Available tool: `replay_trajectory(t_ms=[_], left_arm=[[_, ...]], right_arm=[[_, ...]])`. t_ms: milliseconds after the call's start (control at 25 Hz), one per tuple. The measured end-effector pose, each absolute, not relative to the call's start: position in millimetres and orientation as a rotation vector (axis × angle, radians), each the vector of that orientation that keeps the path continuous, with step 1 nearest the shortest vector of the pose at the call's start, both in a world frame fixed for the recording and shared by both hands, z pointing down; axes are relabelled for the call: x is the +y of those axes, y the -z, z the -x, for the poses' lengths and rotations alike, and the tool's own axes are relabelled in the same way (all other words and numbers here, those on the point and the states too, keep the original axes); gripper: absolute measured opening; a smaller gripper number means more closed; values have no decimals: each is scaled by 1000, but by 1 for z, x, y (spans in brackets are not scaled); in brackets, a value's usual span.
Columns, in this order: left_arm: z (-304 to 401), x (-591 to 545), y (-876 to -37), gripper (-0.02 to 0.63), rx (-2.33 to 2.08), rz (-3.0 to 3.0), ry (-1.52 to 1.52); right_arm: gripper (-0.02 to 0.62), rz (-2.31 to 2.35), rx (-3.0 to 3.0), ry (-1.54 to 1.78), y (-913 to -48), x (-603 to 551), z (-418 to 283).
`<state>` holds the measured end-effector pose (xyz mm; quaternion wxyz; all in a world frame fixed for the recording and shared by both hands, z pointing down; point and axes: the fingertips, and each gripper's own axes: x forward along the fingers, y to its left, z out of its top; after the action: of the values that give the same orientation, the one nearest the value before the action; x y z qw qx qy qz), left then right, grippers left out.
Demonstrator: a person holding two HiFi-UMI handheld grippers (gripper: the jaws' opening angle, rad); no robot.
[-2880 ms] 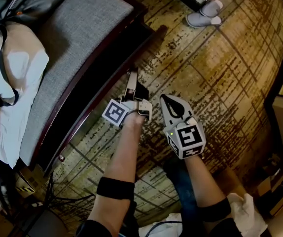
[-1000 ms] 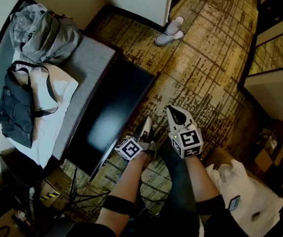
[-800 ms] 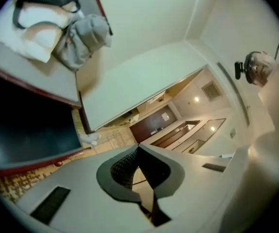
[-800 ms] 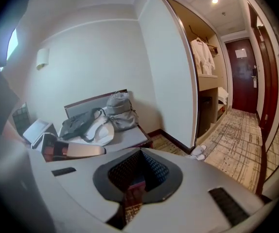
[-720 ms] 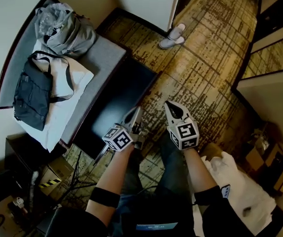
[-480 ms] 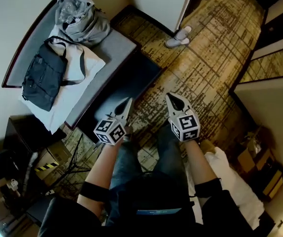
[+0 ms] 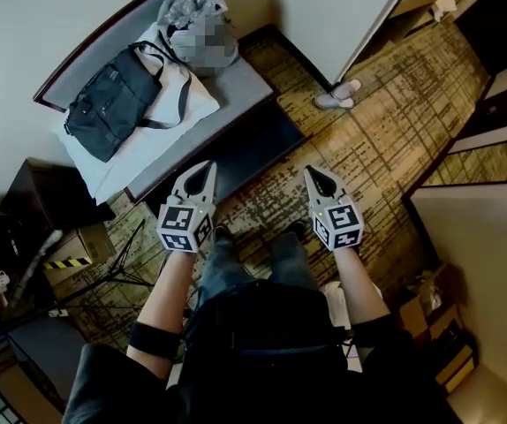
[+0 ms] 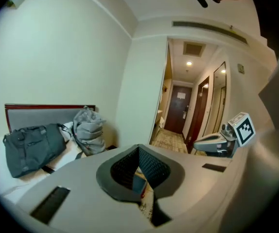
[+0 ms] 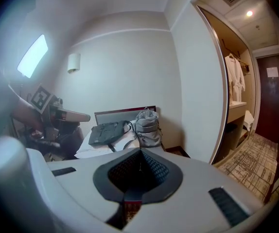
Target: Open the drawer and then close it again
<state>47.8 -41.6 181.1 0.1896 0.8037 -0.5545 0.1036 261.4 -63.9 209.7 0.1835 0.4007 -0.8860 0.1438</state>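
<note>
Above carpet (image 7: 395, 140) by a bag-laden bench (image 7: 246, 79), left gripper (image 7: 206, 166) and right gripper (image 7: 312, 174) are clenched empty.

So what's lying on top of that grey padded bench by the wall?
A dark shoulder bag lies on a white cloth bundle, with a crumpled grey bag beside them. They cover most of the bench cushion; what is inside the bags or beneath the bundle is hidden.

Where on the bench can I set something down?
The bare grey cushion at the end nearest the slippers, and a thin strip along the front edge. The dark bag, white bag and grey backpack crowd the rest.
</note>
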Motion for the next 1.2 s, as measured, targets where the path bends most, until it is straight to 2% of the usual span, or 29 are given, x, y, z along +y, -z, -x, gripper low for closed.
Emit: replay_trajectory(t_ms=[400, 1200], left_arm=[[2, -18, -143, 3, -1733, -2226, -277], [2, -12, -141, 3, -1714, -2257, -276]], right_arm=[[2, -1047, -2558, -353, -187, -55, -224], [2, -1023, -2553, -327, -183, -52, -207]])
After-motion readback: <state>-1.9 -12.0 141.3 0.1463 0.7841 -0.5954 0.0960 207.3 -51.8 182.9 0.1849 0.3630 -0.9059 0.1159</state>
